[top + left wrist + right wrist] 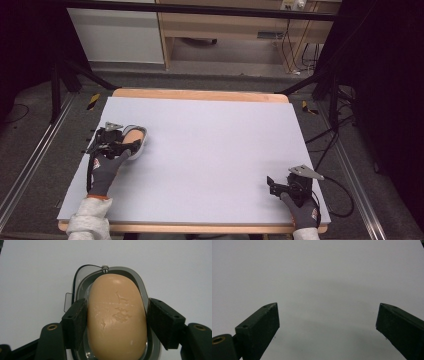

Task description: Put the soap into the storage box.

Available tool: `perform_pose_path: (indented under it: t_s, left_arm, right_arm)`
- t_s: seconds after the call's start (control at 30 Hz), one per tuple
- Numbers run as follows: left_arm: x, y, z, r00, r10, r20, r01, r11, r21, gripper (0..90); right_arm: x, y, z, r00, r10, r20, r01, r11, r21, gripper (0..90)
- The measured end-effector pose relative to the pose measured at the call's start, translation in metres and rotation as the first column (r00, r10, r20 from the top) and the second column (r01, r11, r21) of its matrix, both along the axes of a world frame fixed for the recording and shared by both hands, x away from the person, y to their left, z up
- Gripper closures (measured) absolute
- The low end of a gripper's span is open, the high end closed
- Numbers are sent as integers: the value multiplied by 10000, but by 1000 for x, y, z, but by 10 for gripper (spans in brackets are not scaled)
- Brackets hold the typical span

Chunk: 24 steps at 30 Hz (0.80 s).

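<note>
The left gripper (117,322) is closing its jaws around the soap bar (117,320) in its dish (140,281); lifting comes next, while the right gripper (327,322) is idling open.

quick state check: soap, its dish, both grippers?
soap bar: lying in the dish, left jaw touching its side, right jaw close by it.
soap dish: flat on the table, holding the soap.
left gripper: jaws astride the soap, grip not confirmed.
right gripper: open, empty, over bare table.
</note>
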State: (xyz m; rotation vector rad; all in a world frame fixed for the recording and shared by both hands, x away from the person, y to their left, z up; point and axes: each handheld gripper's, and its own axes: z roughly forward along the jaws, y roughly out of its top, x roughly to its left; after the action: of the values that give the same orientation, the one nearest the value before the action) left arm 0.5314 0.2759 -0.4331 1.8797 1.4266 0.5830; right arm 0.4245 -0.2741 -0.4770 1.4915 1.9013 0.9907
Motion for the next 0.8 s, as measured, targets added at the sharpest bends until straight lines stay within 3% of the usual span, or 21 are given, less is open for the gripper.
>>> perform_pose_path:
  t_s: [0.23, 0.33, 0.4, 0.53, 0.8]
  left_arm:
    - [-3, -1, 3, 9999, -33, 109, 33, 10000, -42, 318]
    - [-5, -1, 6, 9996, -148, 228, 154, 9996, -257, 329]
    - [-7, -3, 10, 9992, -141, 362, 144, 9999, -82, 319]
    - [-12, -5, 16, 9980, -245, 578, 255, 9995, -176, 324]
    - [-23, -18, 24, 9924, -801, 936, 852, 9950, -519, 326]
  right_arm:
    - [0, 0, 1, 10000, -13, 10, 13, 10000, 22, 52]
    - [0, 0, 1, 10000, -11, 15, 11, 10000, 18, 52]
    - [0, 0, 1, 10000, -12, 17, 12, 10000, 20, 52]
    - [-1, 0, 1, 10000, -19, 33, 19, 10000, 6, 52]
    - [-1, 0, 1, 9999, -53, 97, 53, 10000, 9, 52]
